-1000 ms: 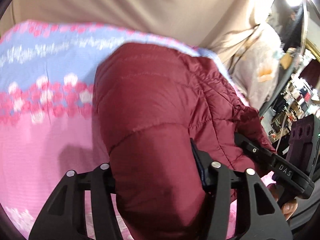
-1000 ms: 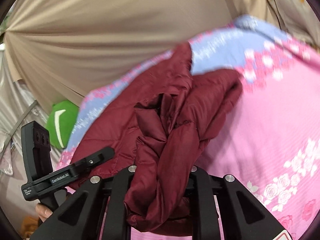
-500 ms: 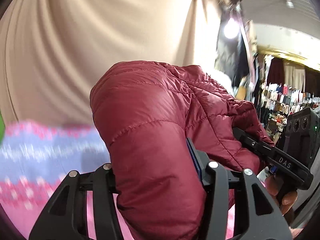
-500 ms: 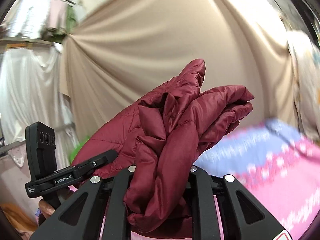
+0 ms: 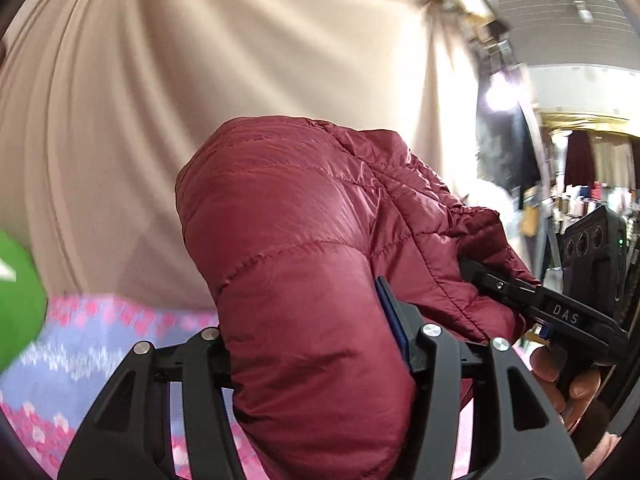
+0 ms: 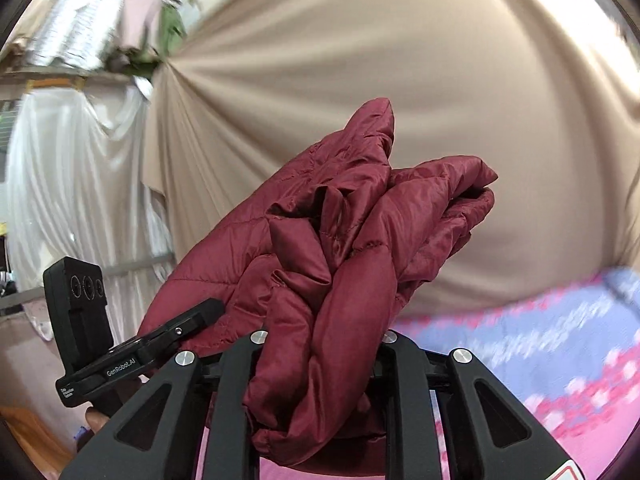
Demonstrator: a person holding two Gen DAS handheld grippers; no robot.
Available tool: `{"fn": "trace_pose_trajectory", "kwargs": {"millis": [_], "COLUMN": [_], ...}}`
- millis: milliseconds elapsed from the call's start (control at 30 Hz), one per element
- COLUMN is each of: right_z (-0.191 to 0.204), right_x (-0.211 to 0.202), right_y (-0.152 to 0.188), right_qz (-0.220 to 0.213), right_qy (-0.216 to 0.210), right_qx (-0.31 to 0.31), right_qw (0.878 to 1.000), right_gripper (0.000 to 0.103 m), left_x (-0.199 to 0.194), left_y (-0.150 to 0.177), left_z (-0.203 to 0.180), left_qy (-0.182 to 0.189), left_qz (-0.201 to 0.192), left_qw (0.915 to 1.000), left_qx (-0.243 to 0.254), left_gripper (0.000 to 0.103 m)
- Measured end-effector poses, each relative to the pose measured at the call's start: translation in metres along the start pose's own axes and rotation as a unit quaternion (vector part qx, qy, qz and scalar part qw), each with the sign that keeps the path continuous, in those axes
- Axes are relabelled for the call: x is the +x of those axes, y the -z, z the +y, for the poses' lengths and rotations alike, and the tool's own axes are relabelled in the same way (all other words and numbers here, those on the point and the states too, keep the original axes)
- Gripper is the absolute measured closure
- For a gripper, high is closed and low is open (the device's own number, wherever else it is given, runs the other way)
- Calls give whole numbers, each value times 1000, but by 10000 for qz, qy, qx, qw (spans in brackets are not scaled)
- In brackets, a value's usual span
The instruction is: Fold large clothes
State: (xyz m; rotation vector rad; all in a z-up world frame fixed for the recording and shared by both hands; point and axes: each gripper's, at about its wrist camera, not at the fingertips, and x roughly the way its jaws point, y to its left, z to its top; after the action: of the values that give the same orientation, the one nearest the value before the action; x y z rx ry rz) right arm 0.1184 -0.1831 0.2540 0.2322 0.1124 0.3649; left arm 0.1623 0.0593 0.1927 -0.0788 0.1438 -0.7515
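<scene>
A maroon quilted puffer jacket (image 5: 312,248) is lifted off the bed, bunched and folded over. My left gripper (image 5: 316,352) is shut on a thick fold of it. My right gripper (image 6: 320,356) is shut on another bunched part of the jacket (image 6: 360,232), whose ends stick up past the fingers. In the left wrist view the right gripper (image 5: 552,312) shows at the right edge, against the jacket. In the right wrist view the left gripper (image 6: 132,356) shows at the lower left. The fingertips are hidden by fabric.
A pink and lilac floral bedsheet (image 6: 540,352) lies below, also in the left wrist view (image 5: 100,344). A beige curtain (image 5: 200,100) hangs behind. A green object (image 5: 16,280) sits at the left edge. White drapes (image 6: 72,184) and shop shelves (image 5: 580,192) stand at the sides.
Both grippers have raised the jacket off the bedsheet and tilted upward; the bed has dropped low in both views and the curtain now fills the background.
</scene>
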Motion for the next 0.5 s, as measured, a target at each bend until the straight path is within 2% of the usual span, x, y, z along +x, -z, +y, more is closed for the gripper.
{"fn": "trace_pose_trajectory", "kwargs": {"millis": [67,100,167,233,267,300,367,467,500], "right_z": [-20,-33,-67,-101,-114,-121,-124,-124,-122], "right_x": [42,63,108,143,156,156,140,110,102], "right_y": [30,51,106,168,201,224,234,225,219], "right_qz": [457,739,1486,2302,2786,2952,2808,2704,2654], "right_qy": [81,167,321,594,767,881,849,961,1069], "right_qx": [141,250,725,1268,1471,1583,1610,1602,1557], "right_qw": [9988,9968,9857,9630,9460,9381,9424,9444,9454], "right_gripper": [84,83,82,80,77,64,55,55,55], "left_x": [31,52,82,120,130,128,111,83,72], "left_y": [30,56,99,158,186,213,219,207,200], "left_z": [30,47,72,100,112,122,125,116,111], "left_qy": [-190,-291,-491,-708,-820,-886,-761,-913,-1090], "left_qz": [398,693,1220,2124,2576,2681,2506,2400,2342], "left_qw": [9990,9970,9904,9711,9569,9495,9546,9594,9612], "left_qx": [-116,-205,-434,-826,-1062,-1371,-1420,-1170,-964], "left_gripper": [51,51,49,49,43,37,33,34,34]}}
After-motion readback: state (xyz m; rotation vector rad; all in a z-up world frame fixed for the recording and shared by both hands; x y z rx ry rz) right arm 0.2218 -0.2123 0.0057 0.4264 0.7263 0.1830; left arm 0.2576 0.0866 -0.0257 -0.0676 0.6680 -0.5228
